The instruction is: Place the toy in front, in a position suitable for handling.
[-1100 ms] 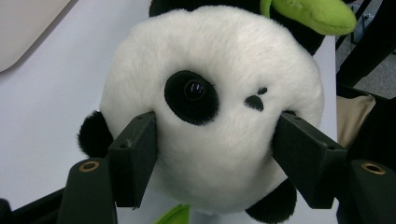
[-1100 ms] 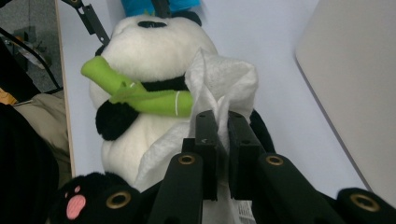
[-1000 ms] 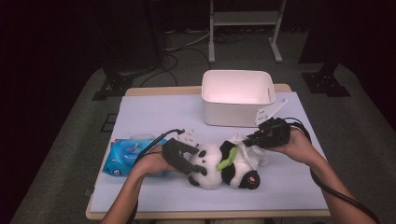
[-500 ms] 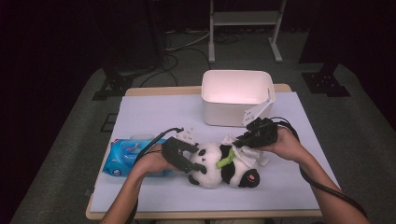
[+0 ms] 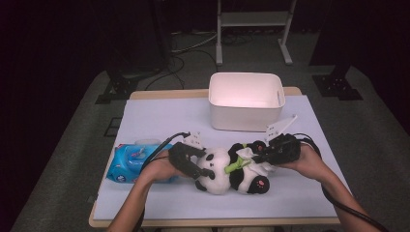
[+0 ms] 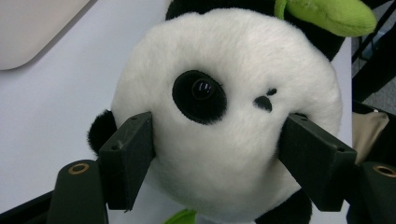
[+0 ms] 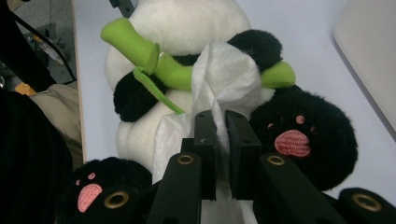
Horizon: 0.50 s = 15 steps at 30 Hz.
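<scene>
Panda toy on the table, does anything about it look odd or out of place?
The panda toy lies on its back rather than sitting up, its head clamped between the left tongs. The right tongs pinch a white wipe against its belly. Nothing looks spilled or damaged.

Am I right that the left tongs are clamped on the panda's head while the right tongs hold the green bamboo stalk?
Not quite: the right tongs are shut on a white wipe lying against the panda, not on the bamboo stalk, as the right gripper view shows. The left tongs do clamp the head.
</scene>
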Motion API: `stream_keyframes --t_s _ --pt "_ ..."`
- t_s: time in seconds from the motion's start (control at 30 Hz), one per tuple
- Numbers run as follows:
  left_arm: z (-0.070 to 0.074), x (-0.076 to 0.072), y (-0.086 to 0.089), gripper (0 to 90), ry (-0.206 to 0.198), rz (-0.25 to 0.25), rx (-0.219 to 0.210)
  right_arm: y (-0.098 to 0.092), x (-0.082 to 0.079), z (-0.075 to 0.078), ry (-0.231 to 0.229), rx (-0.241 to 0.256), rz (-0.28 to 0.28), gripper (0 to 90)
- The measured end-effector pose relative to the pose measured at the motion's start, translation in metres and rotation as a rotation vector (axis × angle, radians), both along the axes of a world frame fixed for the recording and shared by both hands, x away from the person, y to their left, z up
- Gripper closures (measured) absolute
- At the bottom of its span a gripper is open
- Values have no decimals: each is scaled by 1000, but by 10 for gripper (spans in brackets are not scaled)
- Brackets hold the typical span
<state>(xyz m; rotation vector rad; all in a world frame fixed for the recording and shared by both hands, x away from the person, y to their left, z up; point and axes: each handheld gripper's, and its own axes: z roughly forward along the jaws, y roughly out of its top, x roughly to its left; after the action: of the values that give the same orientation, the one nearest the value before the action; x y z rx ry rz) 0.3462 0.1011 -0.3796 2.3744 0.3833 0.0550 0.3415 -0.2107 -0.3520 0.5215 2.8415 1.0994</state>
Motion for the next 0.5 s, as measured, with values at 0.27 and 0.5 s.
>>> stream_keyframes --t_s 0.27,0.5 --pt "-1 4 -8 269 15 5 -20 -10 16 -3 26 4 -14 831" --pt "-1 3 -7 270 8 9 -13 -19 4 -3 8 9 -22 831"
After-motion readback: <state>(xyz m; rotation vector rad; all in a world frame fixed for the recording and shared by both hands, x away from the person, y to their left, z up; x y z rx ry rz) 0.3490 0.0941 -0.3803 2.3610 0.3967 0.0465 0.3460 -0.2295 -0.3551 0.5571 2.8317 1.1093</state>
